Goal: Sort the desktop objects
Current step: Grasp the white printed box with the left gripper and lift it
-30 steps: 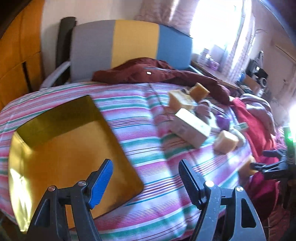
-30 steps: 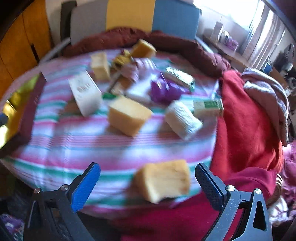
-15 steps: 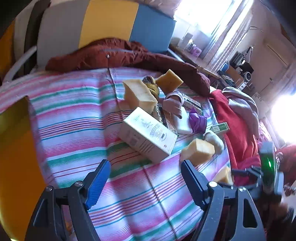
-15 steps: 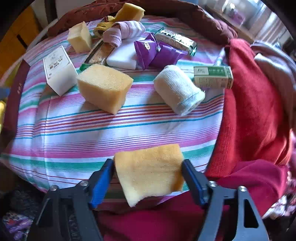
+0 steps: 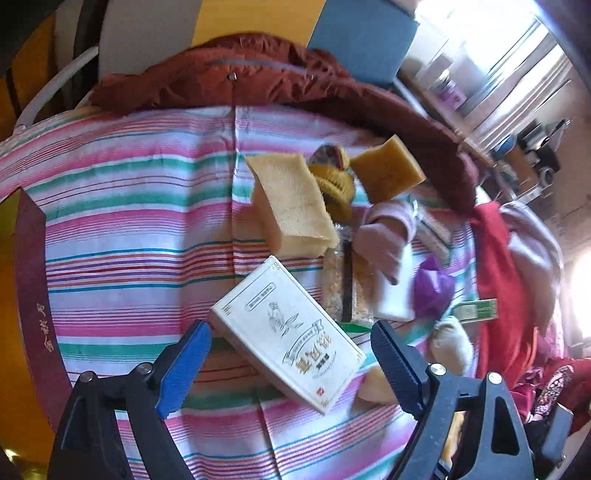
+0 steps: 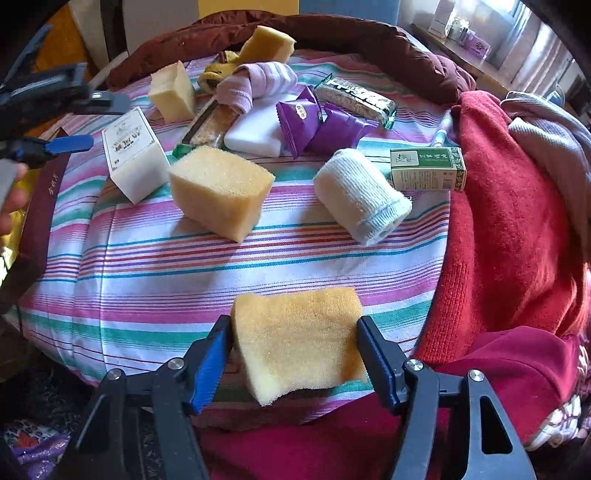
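Observation:
My right gripper [image 6: 295, 354] is shut on a yellow sponge [image 6: 299, 339] at the near edge of the striped cloth. My left gripper [image 5: 291, 365] is open, its jaws on either side of a white carton [image 5: 288, 336] that lies on the cloth; the carton also shows in the right wrist view [image 6: 135, 155]. More sponges [image 6: 221, 192] [image 5: 291, 201], a white rolled cloth [image 6: 362, 195], purple packets [image 6: 317, 122], a green box [image 6: 428, 170], a snack bar [image 6: 356, 98] and a pink sock [image 6: 255, 85] lie scattered on the cloth.
A gold tray with a dark red rim [image 5: 35, 280] sits at the left edge of the table. A dark red jacket [image 5: 258, 81] lies along the back. Red clothing [image 6: 509, 236] is heaped on the right. A chair back [image 5: 258, 26] stands behind.
My left gripper has moved right from the gold tray to the white carton. My right gripper has closed on the near sponge.

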Demonstrator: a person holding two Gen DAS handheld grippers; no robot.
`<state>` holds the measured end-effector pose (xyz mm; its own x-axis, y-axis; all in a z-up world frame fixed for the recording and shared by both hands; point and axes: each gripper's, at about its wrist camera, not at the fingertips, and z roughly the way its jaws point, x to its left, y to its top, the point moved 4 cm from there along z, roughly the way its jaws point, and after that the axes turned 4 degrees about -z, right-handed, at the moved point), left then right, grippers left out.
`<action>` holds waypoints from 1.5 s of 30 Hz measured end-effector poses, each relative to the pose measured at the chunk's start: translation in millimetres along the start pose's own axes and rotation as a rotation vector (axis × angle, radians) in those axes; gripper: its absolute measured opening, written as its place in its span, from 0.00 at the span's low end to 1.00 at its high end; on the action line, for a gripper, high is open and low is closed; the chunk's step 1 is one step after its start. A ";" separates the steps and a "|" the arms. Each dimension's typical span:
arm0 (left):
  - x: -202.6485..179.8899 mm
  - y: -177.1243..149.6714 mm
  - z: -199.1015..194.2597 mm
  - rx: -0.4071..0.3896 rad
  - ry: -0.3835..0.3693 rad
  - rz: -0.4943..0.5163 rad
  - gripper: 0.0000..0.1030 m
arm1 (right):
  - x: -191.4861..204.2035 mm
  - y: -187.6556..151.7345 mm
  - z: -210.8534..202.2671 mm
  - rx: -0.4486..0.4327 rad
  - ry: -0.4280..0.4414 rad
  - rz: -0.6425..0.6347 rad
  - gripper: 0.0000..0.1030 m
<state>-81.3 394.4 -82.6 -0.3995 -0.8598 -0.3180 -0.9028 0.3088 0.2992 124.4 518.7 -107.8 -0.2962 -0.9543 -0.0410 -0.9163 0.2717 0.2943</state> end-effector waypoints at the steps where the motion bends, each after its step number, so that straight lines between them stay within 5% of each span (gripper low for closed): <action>1: -1.2 2.0 5.1 0.000 0.030 0.001 0.87 | -0.3 0.2 -0.3 -0.007 0.007 0.002 0.66; 5: -0.4 3.0 27.1 0.035 0.118 0.012 0.85 | -4.8 4.2 3.9 -0.021 0.033 0.015 0.66; 7: 2.4 1.6 28.0 0.032 0.102 0.009 0.86 | -5.2 4.0 3.4 -0.027 0.042 0.018 0.66; 11: 11.1 -8.0 22.1 0.026 0.008 -0.005 0.71 | -4.3 2.4 2.0 -0.035 0.054 0.016 0.66; 17: 13.8 -30.2 4.2 -0.034 -0.028 0.163 0.57 | -0.3 1.3 -1.1 -0.051 0.058 0.000 0.64; 25: -2.1 -50.8 -8.0 -0.029 0.010 0.372 0.56 | 1.2 1.6 -1.9 -0.059 0.032 -0.013 0.64; 37: -3.9 -53.6 2.4 -0.062 0.080 0.402 0.50 | -2.0 0.9 -3.0 -0.071 0.028 0.011 0.64; 45: 27.7 -64.8 -63.5 -0.226 0.038 0.323 0.50 | -0.5 -1.7 -18.6 -0.166 0.039 0.020 0.62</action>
<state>-23.7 324.8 -53.7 -0.6472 -0.7488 -0.1428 -0.6721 0.4722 0.5703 131.1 516.5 -90.5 -0.2998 -0.9540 0.0025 -0.8525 0.2691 0.4481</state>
